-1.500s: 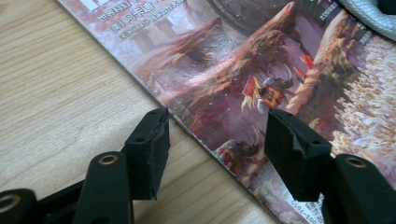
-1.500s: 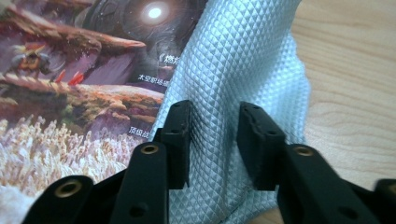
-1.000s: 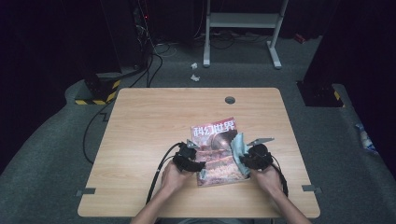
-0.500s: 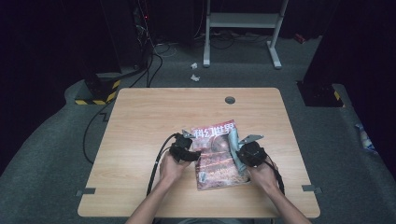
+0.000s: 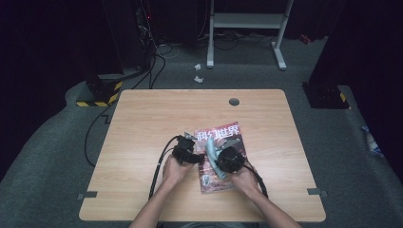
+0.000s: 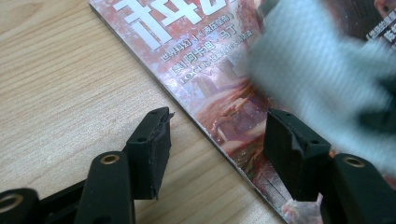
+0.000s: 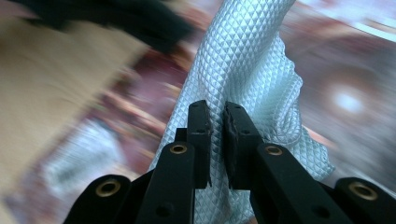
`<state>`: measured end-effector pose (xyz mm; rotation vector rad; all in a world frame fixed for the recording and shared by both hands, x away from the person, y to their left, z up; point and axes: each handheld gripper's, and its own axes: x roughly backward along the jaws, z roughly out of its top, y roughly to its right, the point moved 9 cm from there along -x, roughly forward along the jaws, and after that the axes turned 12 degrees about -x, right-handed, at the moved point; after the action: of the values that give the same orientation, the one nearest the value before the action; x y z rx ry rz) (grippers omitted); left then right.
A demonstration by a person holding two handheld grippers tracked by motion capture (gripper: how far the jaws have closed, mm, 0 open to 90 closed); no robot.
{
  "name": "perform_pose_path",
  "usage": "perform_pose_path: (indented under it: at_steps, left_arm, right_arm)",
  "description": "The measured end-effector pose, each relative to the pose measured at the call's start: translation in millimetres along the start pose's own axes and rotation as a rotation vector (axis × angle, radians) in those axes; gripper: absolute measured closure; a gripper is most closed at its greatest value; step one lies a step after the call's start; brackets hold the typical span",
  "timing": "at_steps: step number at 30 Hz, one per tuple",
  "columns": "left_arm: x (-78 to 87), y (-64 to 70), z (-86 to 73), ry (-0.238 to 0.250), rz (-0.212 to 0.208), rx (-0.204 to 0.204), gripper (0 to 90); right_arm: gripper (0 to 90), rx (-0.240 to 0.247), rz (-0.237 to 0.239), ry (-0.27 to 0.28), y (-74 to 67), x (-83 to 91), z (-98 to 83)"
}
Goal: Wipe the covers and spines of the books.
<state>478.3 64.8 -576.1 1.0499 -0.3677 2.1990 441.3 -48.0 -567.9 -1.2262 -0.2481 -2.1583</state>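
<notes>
Cloth is the thing in hand here: a pale blue-grey cloth with a fine diamond weave, soft and light, which hangs in loose folds and will take any shape the grip gives it. It lies over the glossy red magazine with white characters on its cover, near the middle of the light wooden surface. The right gripper has its jaws pressed together on a fold of this cloth; they have just been closing on it. A pinch on a thick fold, as now, seems the safe place to hold, since a single thin layer may slip out.

The magazine looks thin, flexible and smooth, so I judge it can slide when the cloth drags over it. The left gripper stands with jaws apart, astride the magazine's edge but not clamped on it.
</notes>
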Motion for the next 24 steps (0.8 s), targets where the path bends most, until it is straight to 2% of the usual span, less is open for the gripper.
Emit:
perform_pose_path:
  at_steps: [1, 4, 5, 6, 9, 11, 12, 13, 14, 15, 19, 20, 21, 22, 24]
  left_arm:
    - [0.0, 0.0, 0.0, 0.0, 0.0, 0.0, 41.0]
    - [2.7, -7.6, -3.0, 0.003, 0.016, 0.015, 41.8]
    - [2.7, -7.6, -3.0, 0.003, 0.016, 0.015, 41.9]
    - [3.4, -11.3, -3.5, 0.009, 0.027, 0.033, 41.8]
    - [3.3, -12.1, -3.6, 0.008, 0.031, 0.028, 41.7]
    - [3.1, -11.4, -4.0, -0.008, 0.044, 0.0, 41.6]
    - [3.3, -11.6, -4.2, -0.009, 0.037, -0.001, 40.9]
    - [3.3, -11.6, -4.2, -0.009, 0.037, -0.001, 40.7]
    - [3.4, -12.4, -4.3, -0.01, 0.037, -0.005, 40.5]
    - [3.5, -13.0, -4.3, -0.01, 0.035, -0.008, 40.5]
    - [3.3, -13.0, -4.1, -0.006, 0.029, -0.006, 40.5]
    - [3.4, -13.0, -4.1, -0.007, 0.028, -0.006, 40.6]
    - [3.4, -13.0, -4.2, -0.008, 0.027, -0.007, 40.6]
    - [3.6, -13.1, -4.3, -0.01, 0.024, -0.009, 40.6]
    - [3.5, -13.2, -4.2, -0.011, 0.023, -0.011, 40.6]
  right_arm:
    - [81.8, 0.0, 0.0, 0.0, 0.0, 0.0, 0.0]
    - [81.7, 0.053, 0.018, -0.005, -23.4, -8.5, 6.4]
    - [81.7, 0.05, 0.024, 0.002, -26.0, -10.0, 7.6]
    - [81.7, 0.051, 0.027, 0.0, -27.2, -10.6, 7.9]
    - [81.6, 0.051, 0.034, 0.003, -27.1, -10.8, 8.2]
    - [81.6, 0.041, 0.034, 0.0, -22.2, -8.7, 6.4]
    - [81.6, 0.031, 0.012, 0.002, -10.6, -3.3, 1.7]
    - [81.6, 0.031, 0.012, 0.002, -10.6, -3.3, 1.7]
    - [81.6, 0.01, -0.024, 0.009, 8.8, 5.9, -6.1]
    - [81.6, 0.01, -0.024, 0.009, 8.8, 5.9, -6.1]
    - [81.7, -0.069, -0.098, 0.014, 55.4, 26.2, -21.4]
    - [81.7, -0.111, -0.13, 0.011, 73.8, 34.7, -27.4]
    - [81.7, -0.111, -0.13, 0.011, 73.8, 34.7, -27.4]
    - [81.8, -0.134, -0.143, 0.013, 85.8, 40.4, -31.6]
    - [81.8, -0.138, -0.145, 0.017, 88.8, 41.7, -33.3]
